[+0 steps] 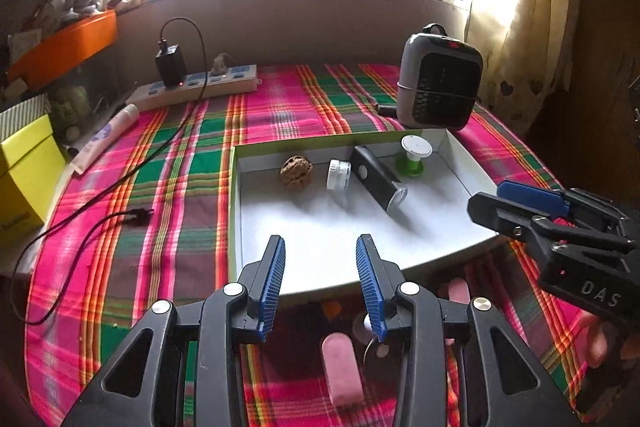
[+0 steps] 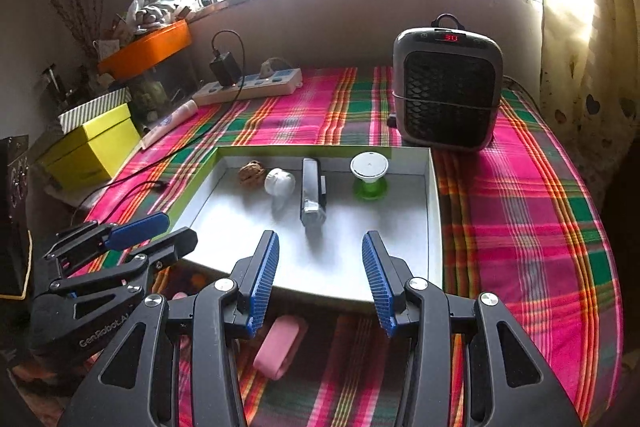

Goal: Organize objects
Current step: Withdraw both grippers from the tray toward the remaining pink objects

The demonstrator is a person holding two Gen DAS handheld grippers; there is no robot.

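A shallow white box with a green rim (image 1: pixel 236 195) (image 2: pixel 434 195) lies on the plaid cloth. Along its far side sit a brown walnut (image 1: pixel 296 172) (image 2: pixel 251 172), a small white jar (image 1: pixel 338 174) (image 2: pixel 279 183), a black and silver flashlight (image 1: pixel 378 175) (image 2: pixel 313 193) and a green spool with a white top (image 1: pixel 412 155) (image 2: pixel 369 175). A pink eraser-like block (image 1: pixel 343 369) (image 2: pixel 278 347) lies on the cloth in front of the box. My left gripper (image 1: pixel 321 281) (image 2: pixel 154 231) is open and empty above it. My right gripper (image 2: pixel 320 281) (image 1: pixel 504 201) is open and empty over the box's near edge.
A grey heater (image 1: pixel 440 83) (image 2: pixel 447 89) stands behind the box. A power strip with a black charger (image 1: pixel 196 87) (image 2: pixel 250 87) and a loose cable (image 1: pixel 136 217) are at the back left. A yellow box (image 2: pixel 94 151) and orange tub (image 2: pixel 148 45) stand left. Small pink and orange items (image 1: pixel 458 291) lie near the pink block.
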